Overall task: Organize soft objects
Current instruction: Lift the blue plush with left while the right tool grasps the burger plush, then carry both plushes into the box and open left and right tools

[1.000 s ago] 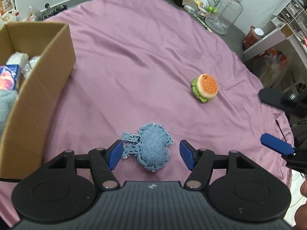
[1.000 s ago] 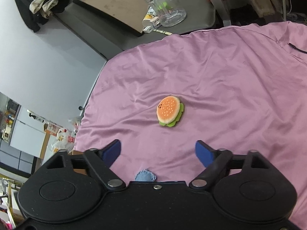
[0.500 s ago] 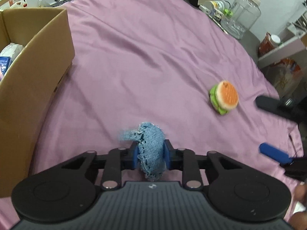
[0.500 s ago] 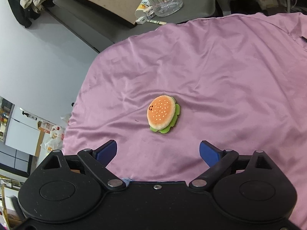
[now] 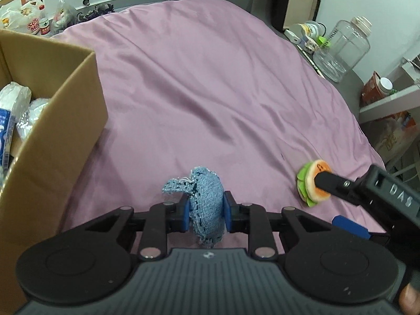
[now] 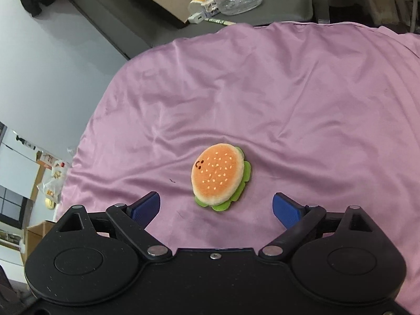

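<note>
Purple sheet (image 5: 210,84), cardboard box (image 5: 52,136) at left. Left gripper (image 5: 205,214), spread a second ago, now pinches the denim plush (image 5: 206,204), ready for boxing. Right gripper (image 6: 216,207) has dropped closer, spread around the burger plush (image 6: 219,174), no contact yet.

Blue denim toy (image 5: 207,210), orange-and-green plush burger (image 6: 219,177), pink-purple cloth (image 5: 210,92).

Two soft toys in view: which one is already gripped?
The blue denim toy, pinched between the left tongs. The burger plush lies free on the purple cloth, ahead of the open right tongs.

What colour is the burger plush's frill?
Green, under the orange bun of the burger plush; clearest in the right wrist view.
</note>
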The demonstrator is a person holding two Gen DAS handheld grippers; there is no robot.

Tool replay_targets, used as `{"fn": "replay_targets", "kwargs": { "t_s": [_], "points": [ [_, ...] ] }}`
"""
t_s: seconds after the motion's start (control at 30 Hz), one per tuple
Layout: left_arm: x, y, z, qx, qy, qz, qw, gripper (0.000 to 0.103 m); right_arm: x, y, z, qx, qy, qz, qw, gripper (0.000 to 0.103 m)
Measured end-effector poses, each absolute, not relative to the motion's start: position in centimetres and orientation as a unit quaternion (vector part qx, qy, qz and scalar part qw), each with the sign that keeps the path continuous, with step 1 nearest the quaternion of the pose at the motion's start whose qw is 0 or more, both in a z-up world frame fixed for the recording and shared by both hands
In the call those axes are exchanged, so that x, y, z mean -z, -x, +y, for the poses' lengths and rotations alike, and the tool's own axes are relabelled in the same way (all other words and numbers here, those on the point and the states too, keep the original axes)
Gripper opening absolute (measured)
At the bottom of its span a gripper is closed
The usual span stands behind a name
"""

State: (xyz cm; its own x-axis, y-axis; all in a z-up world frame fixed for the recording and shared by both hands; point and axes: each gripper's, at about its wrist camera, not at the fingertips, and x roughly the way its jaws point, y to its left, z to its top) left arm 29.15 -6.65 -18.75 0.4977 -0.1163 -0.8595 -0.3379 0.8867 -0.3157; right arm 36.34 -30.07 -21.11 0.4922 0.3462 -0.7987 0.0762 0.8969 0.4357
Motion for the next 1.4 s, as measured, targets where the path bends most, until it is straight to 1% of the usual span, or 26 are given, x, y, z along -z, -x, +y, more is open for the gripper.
{"fn": "replay_targets", "kwargs": {
  "t_s": [0.23,0.27,0.33,0.4,0.43,0.57,0.67,0.87,0.93,1.1,1.4],
  "points": [
    [18.9,-29.4,-6.4,-0.066,0.235,0.501,0.83,0.024,21.9,-37.1,-29.2,-0.068,-0.176,0.494,0.849,0.085],
    [19.0,-29.3,-6.5,-0.065,0.236,0.501,0.83,0.024,22.0,-37.3,-29.1,-0.067,-0.17,0.492,0.851,0.082],
    [18.9,-29.2,-6.4,-0.065,0.235,0.502,0.83,0.024,22.0,-37.3,-29.0,-0.066,-0.161,0.492,0.853,0.069],
    [18.7,-28.9,-6.2,-0.064,0.237,0.502,0.829,0.024,21.9,-37.1,-29.0,-0.073,-0.161,0.497,0.849,0.043],
    [18.6,-28.8,-6.1,-0.063,0.237,0.501,0.83,0.024,21.8,-37.0,-29.0,-0.083,-0.167,0.5,0.846,0.038],
    [17.8,-28.3,-5.9,-0.062,0.231,0.498,0.833,0.024,21.2,-36.3,-28.7,-0.081,-0.156,0.505,0.845,0.037],
    [16.8,-28.0,-5.8,-0.058,0.225,0.491,0.84,0.024,20.6,-35.8,-28.7,-0.086,-0.161,0.504,0.845,0.034],
    [14.8,-26.5,-5.4,-0.054,0.22,0.478,0.849,0.024,18.9,-34.1,-28.5,-0.096,-0.154,0.489,0.853,0.032],
    [14.2,-25.9,-5.2,-0.053,0.221,0.473,0.851,0.024,18.1,-33.5,-28.6,-0.098,-0.154,0.481,0.857,0.03],
    [12.7,-24.3,-4.8,-0.05,0.224,0.461,0.857,0.024,16.3,-31.8,-28.8,-0.104,-0.167,0.463,0.865,0.027],
    [9.5,-21.4,-3.0,-0.05,0.221,0.433,0.872,0.024,13.3,-29.1,-27.8,-0.122,-0.167,0.438,0.875,0.026]
  ]
}}
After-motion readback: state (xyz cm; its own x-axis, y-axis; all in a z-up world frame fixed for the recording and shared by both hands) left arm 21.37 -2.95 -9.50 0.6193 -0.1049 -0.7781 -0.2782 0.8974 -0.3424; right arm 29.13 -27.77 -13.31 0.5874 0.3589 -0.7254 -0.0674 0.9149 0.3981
